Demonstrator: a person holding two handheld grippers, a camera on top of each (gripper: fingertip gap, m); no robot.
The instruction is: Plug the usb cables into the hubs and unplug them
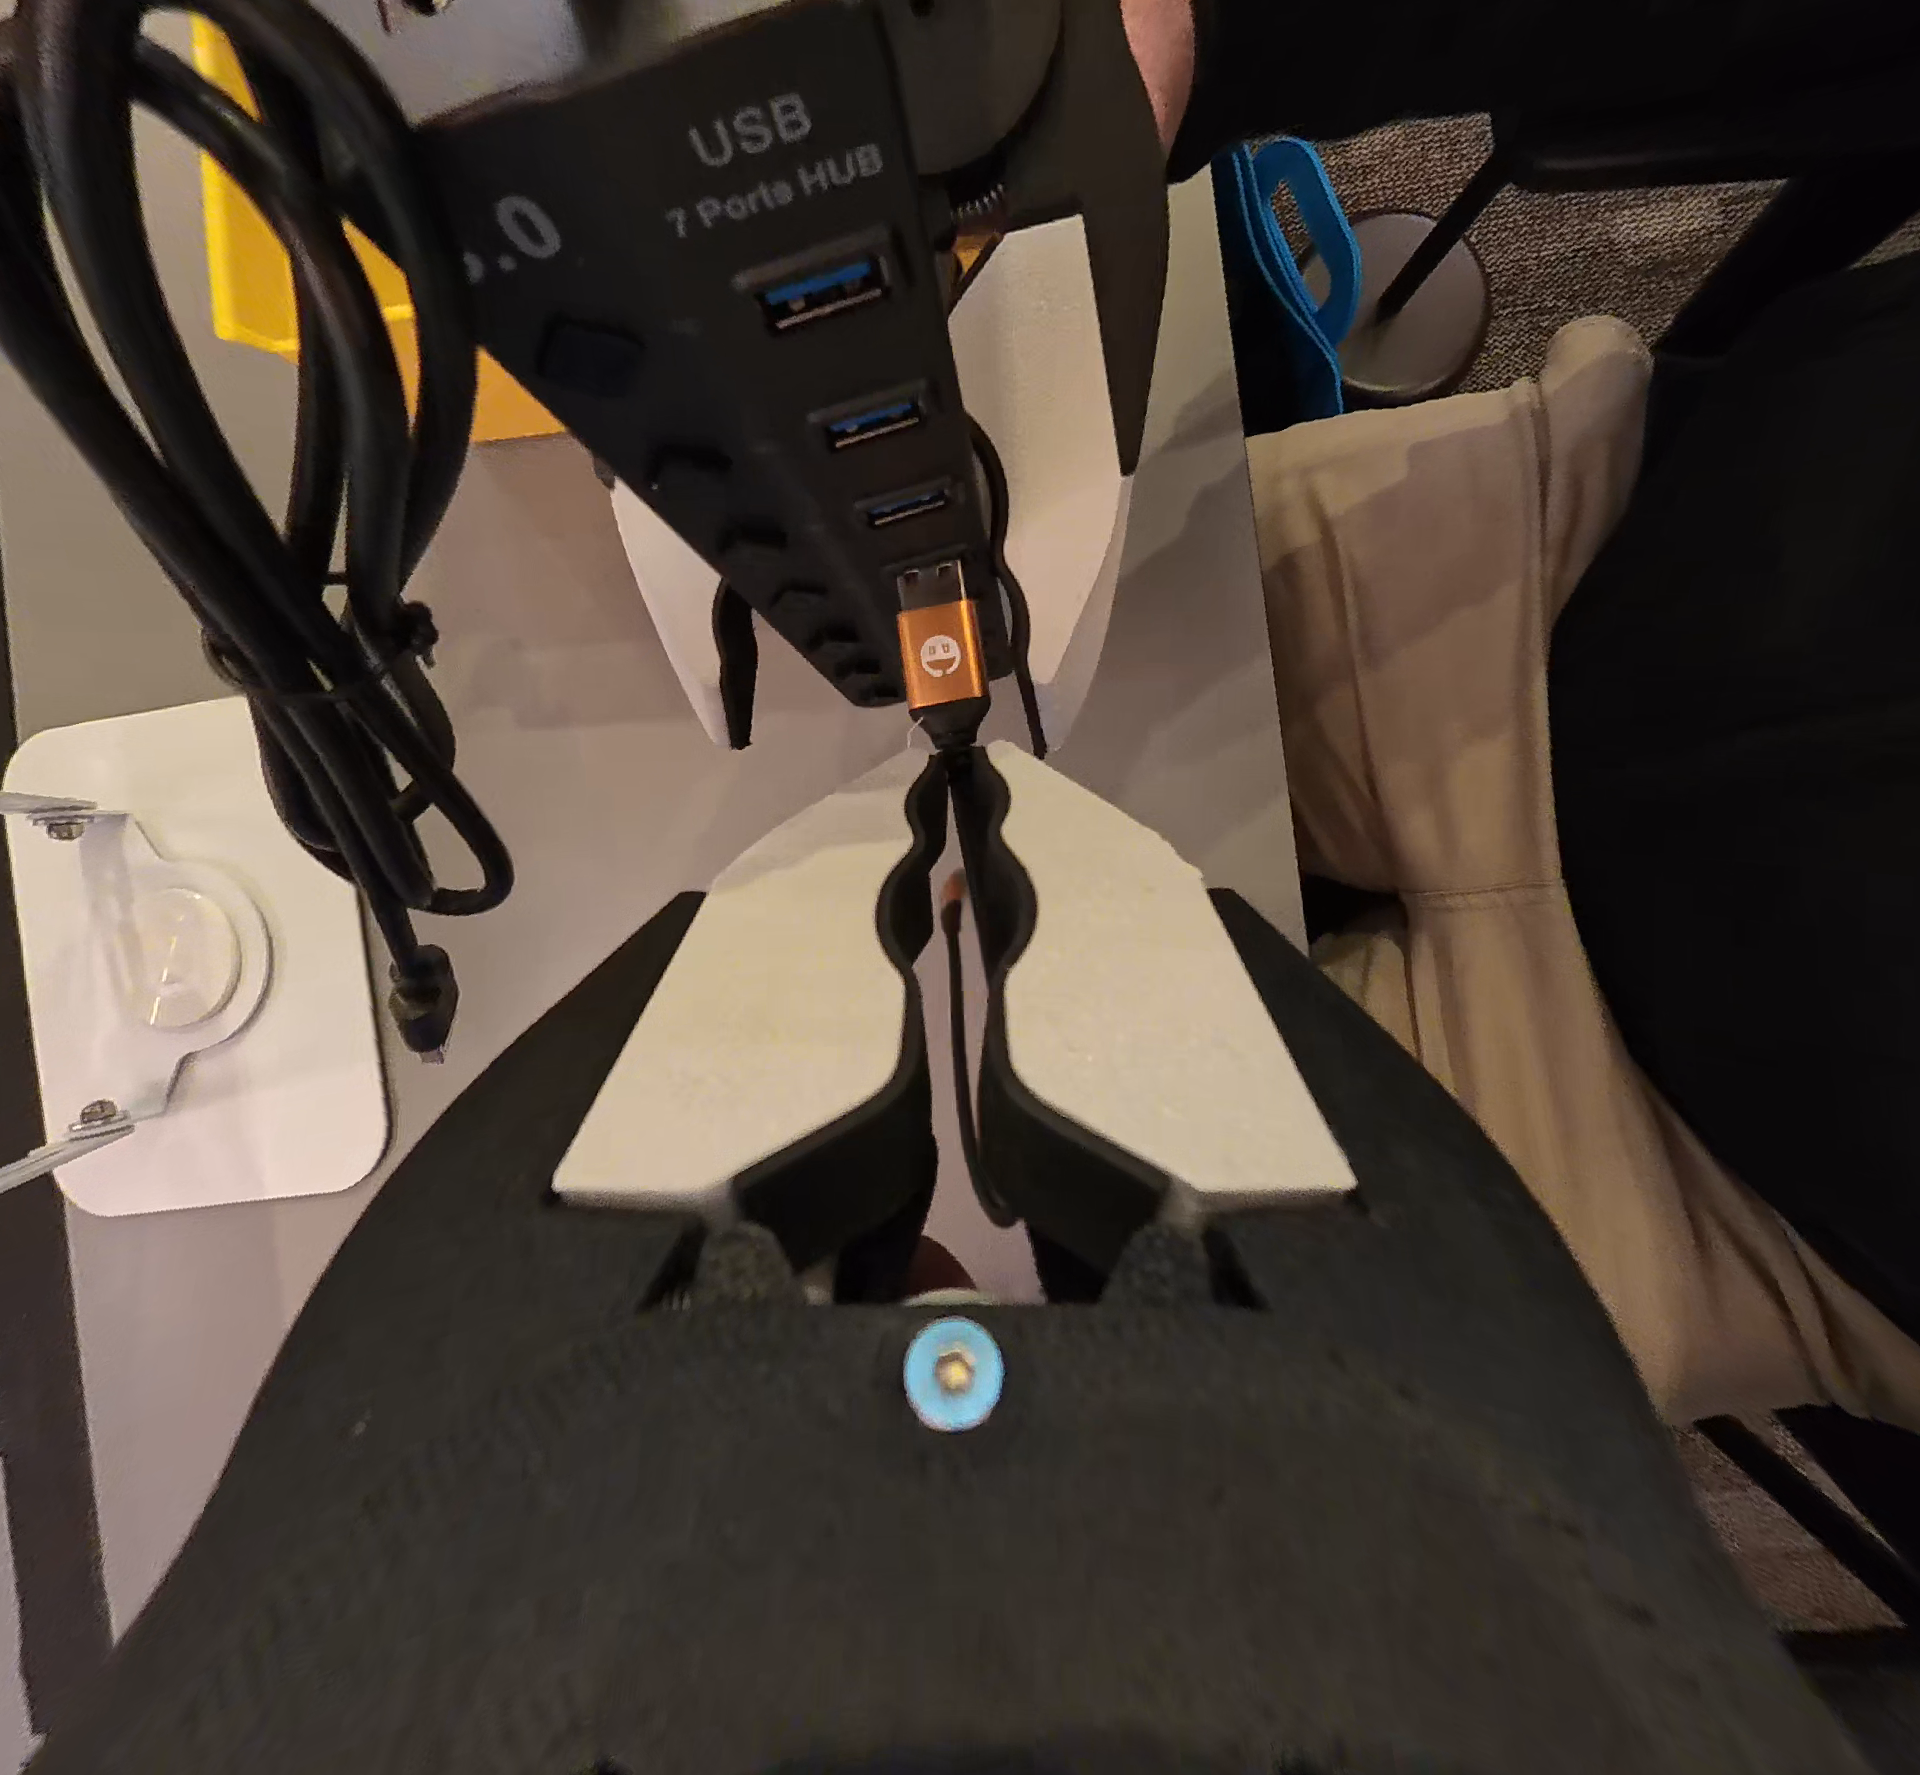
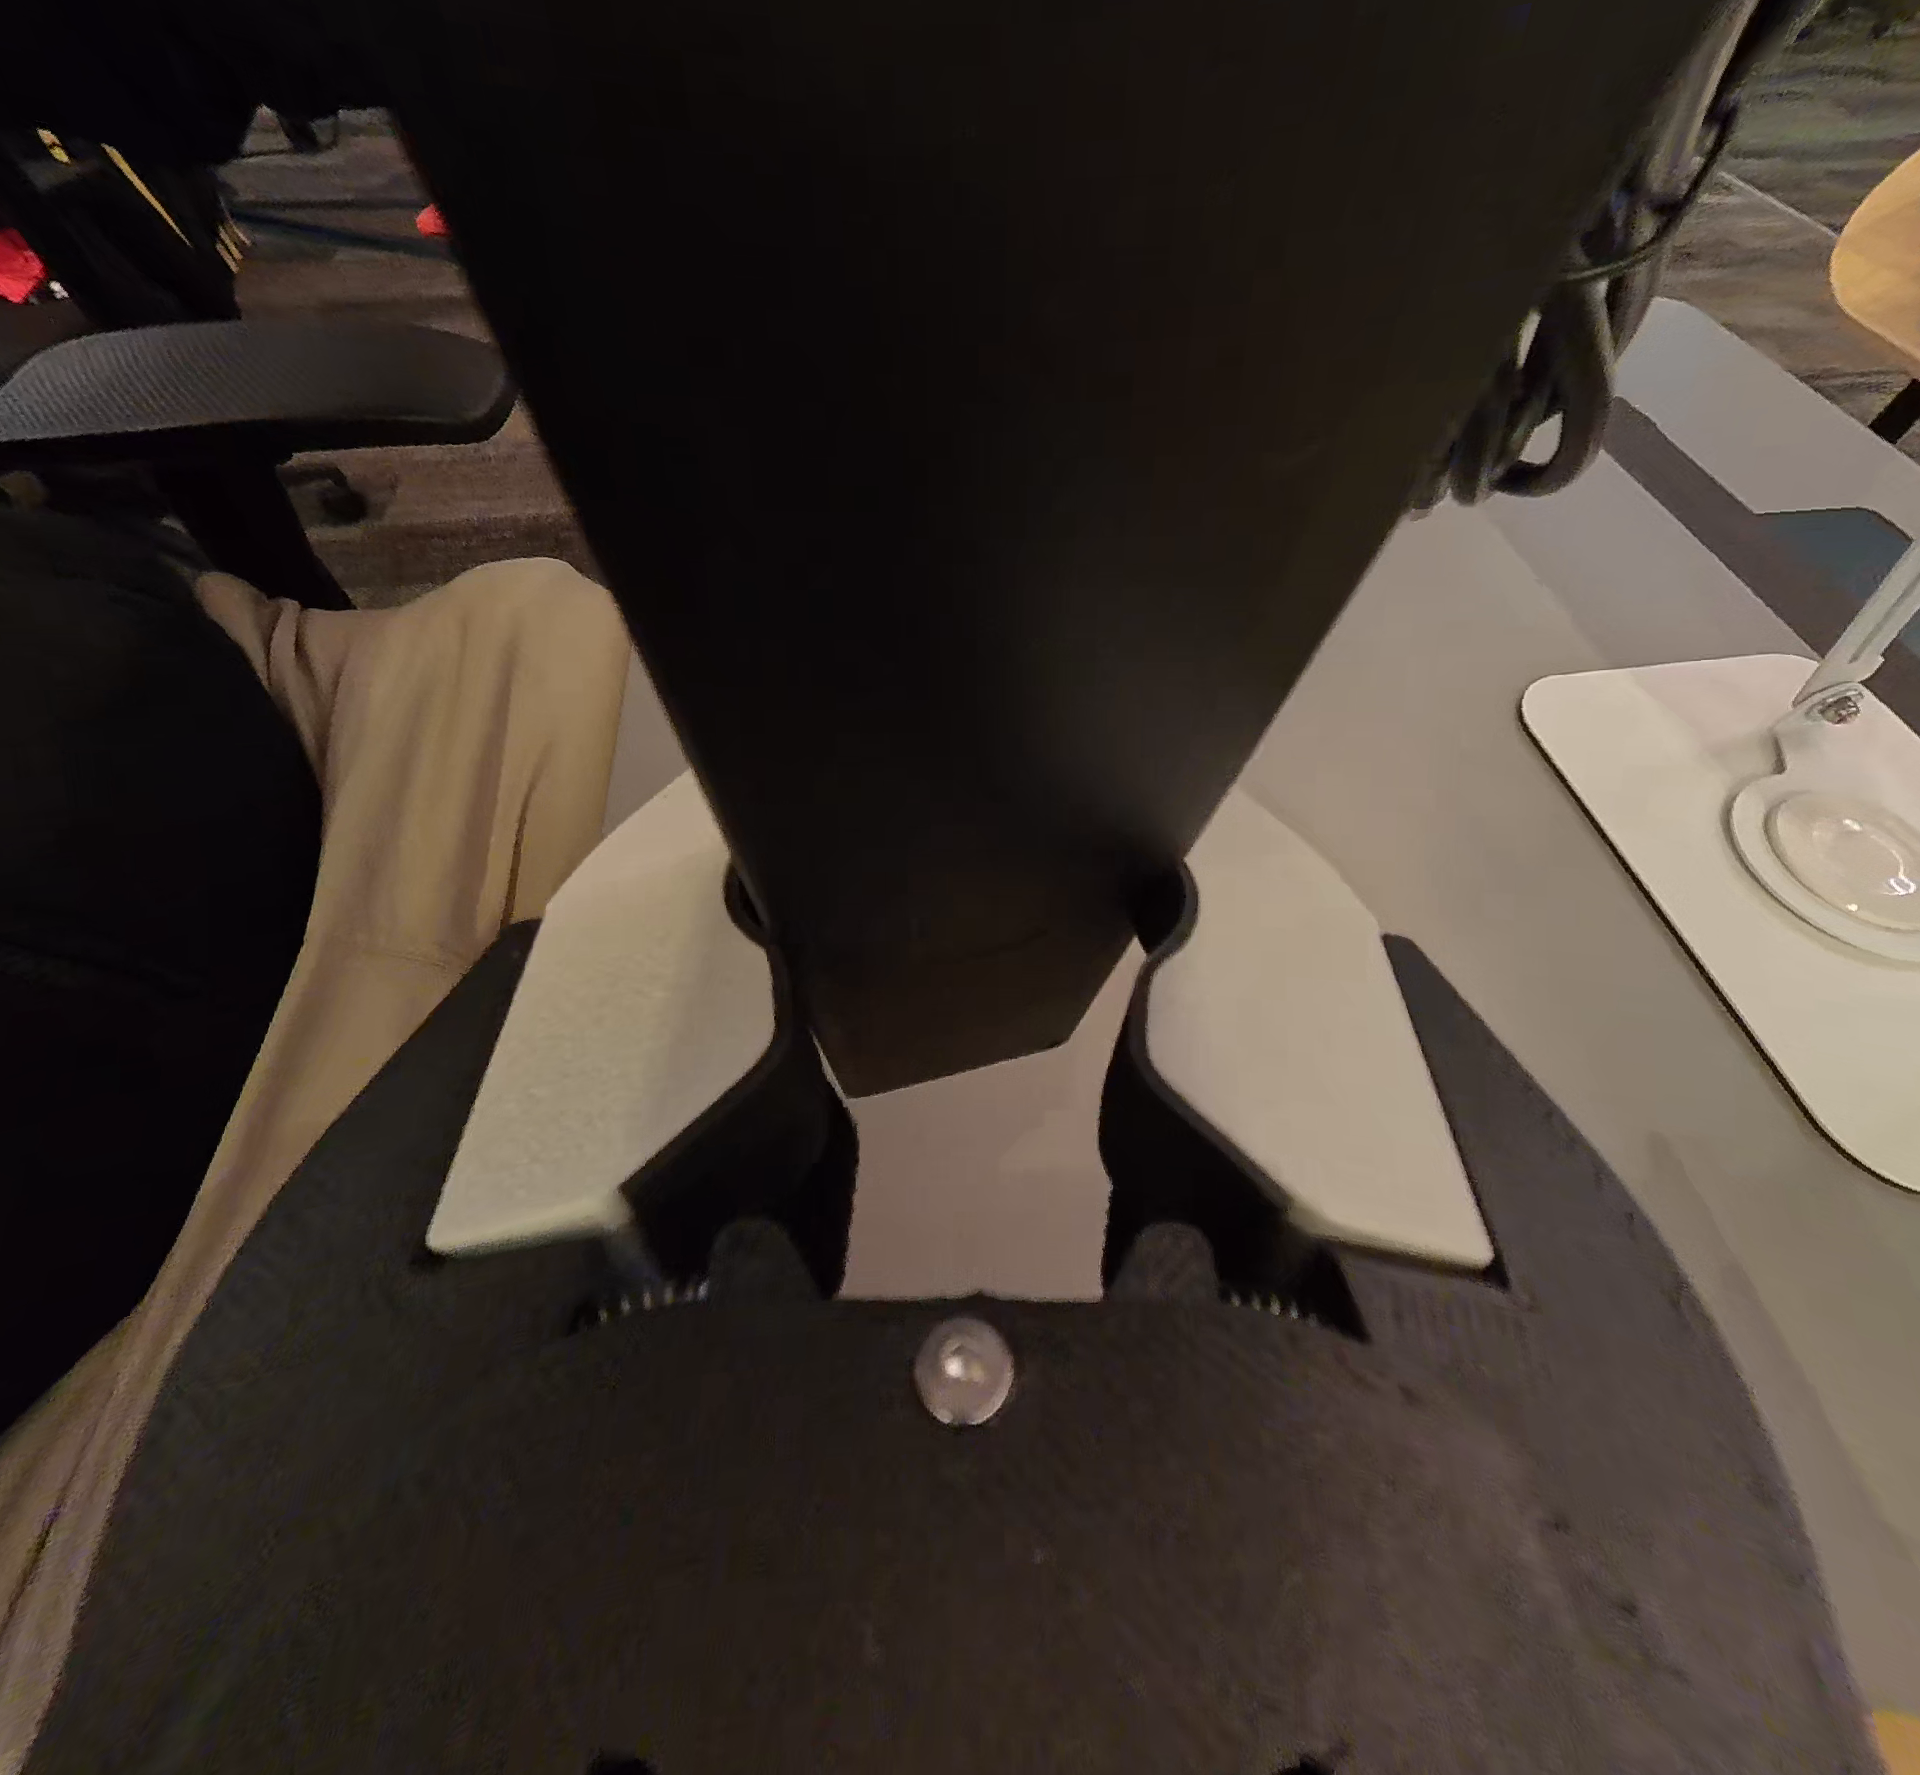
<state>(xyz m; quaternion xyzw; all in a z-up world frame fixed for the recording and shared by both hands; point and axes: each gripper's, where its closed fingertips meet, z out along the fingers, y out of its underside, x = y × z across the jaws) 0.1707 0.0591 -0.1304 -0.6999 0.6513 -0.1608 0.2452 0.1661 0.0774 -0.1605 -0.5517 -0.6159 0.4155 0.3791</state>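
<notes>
In the left wrist view a black USB hub (image 1: pixel 717 271) with a row of blue ports hangs above the table, held at its far end by the right gripper (image 1: pixel 888 728). My left gripper (image 1: pixel 956 769) is shut on the black cable just behind an orange USB plug (image 1: pixel 937 650). The plug's metal tip sits at the mouth of the fourth port, most of it still showing. In the right wrist view my right gripper (image 2: pixel 961 904) is shut on the hub (image 2: pixel 935 375), whose dark back fills the view.
The hub's bundled black cable (image 1: pixel 312 582) dangles at the left over a grey table (image 1: pixel 582 842). A white base plate with a clear dome (image 1: pixel 187 956) (image 2: pixel 1766 842) lies on the table. A yellow bin (image 1: pixel 343 271) stands behind. A person's beige-trousered legs (image 1: pixel 1455 686) are at the right. My two grippers' fingertips are within a few centimetres of each other.
</notes>
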